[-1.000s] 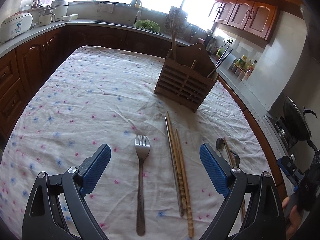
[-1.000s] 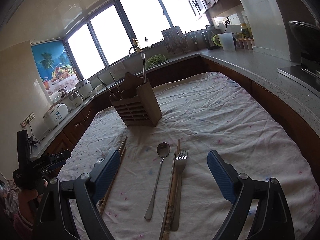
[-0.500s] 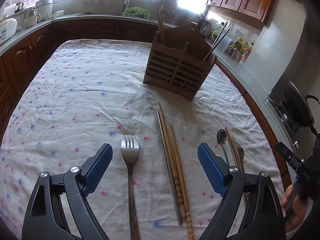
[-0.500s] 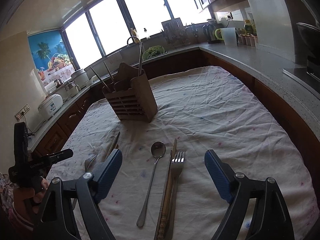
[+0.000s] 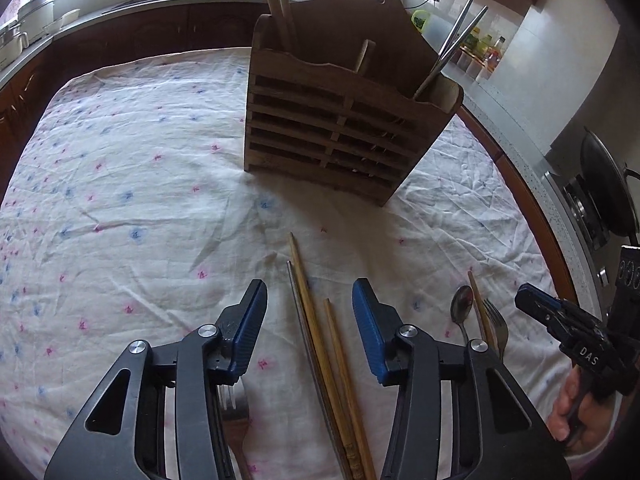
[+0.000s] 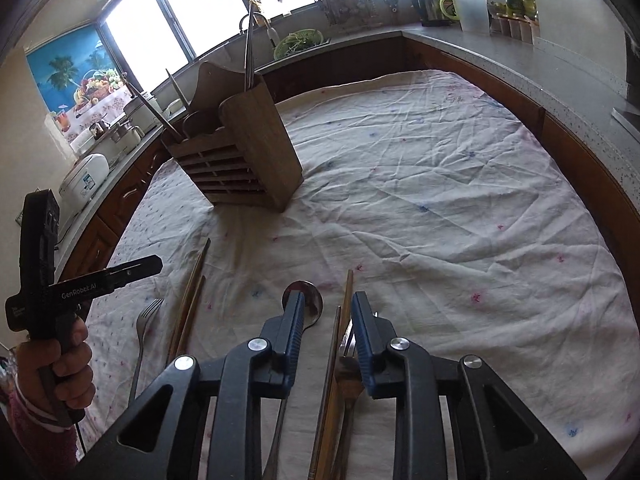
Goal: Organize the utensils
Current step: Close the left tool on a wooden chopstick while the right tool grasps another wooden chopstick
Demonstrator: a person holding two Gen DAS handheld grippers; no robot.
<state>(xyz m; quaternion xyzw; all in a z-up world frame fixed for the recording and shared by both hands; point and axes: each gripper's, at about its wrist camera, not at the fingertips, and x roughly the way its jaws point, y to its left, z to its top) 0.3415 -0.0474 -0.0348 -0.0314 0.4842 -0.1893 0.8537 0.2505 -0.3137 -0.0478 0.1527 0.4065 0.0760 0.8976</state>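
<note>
A slatted wooden utensil holder point(image 5: 340, 128) point(image 6: 248, 160) stands on the flowered tablecloth with chopsticks in it. My left gripper point(image 5: 310, 312) is closing, its blue pads either side of wooden chopsticks point(image 5: 320, 340) and a metal one, with gaps on both sides. A fork point(image 5: 234, 412) lies under its left finger. My right gripper point(image 6: 328, 320) is closing around a wooden chopstick point(image 6: 346, 296) and a partly hidden fork point(image 6: 348, 344); a gap still shows at its left pad. A spoon point(image 6: 310, 300) lies just behind that left finger.
The tablecloth point(image 6: 440, 220) covers a table ringed by dark kitchen counters point(image 6: 520, 56). A hand point(image 6: 60, 356) holds the left gripper at the left of the right wrist view. A wok point(image 5: 608, 196) sits on the stove to the right.
Both grippers have moved forward and down toward the utensils, and both pairs of jaws have narrowed a lot. The holder now looms larger in both views.
</note>
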